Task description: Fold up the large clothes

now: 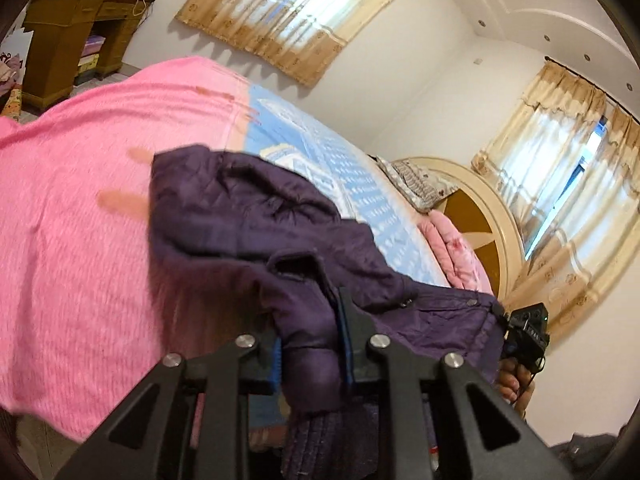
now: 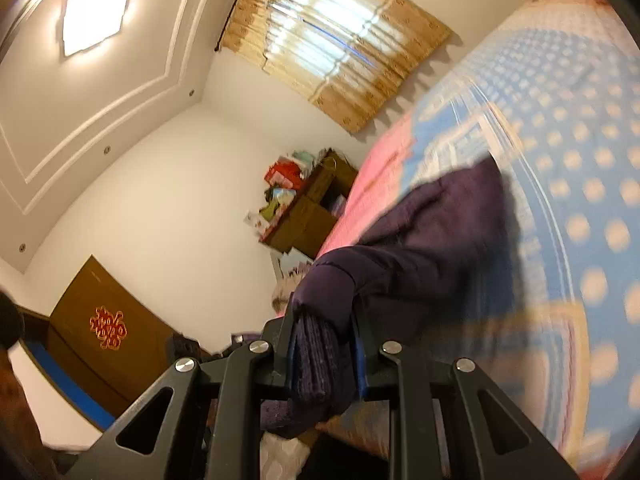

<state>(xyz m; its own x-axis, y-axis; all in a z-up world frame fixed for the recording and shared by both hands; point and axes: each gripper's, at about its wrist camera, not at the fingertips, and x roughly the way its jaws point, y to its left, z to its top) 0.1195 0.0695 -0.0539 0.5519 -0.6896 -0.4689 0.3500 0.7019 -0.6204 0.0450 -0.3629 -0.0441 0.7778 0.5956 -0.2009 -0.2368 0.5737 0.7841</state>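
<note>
Both claws clamped on the same garment. Left claw (image 1: pixel 310 344) is clenched on a padded fold of the purple jacket (image 1: pixel 248 216), near what looks like a ribbed cuff or hem. Right claw (image 2: pixel 326 354) is clenched on another bunched edge of the jacket (image 2: pixel 432 240), ribbed knit showing between its pads.

Position of the garment: it runs forward and away from each claw, held edge raised, far part draped down onto the bed (image 1: pixel 72 208). In the left view the jacket's long axis stretches sideways from the left claw toward the right claw (image 1: pixel 528 332), which sits at the far end of a fairly taut span. Each hand holds its own end, so neither is nearer.

Judgement: the coming fold depends on carrying this held edge over the part lying on the bed.

Surroundings: pink blanket and blue patterned cover (image 1: pixel 360 184) under the jacket, pillows by the headboard (image 1: pixel 480 208), a cluttered wooden cabinet (image 1: pixel 68 32) beyond the bed. Nothing stands in the path. Right view is motion-blurred; the jacket's far edge is possibly bunched.
</note>
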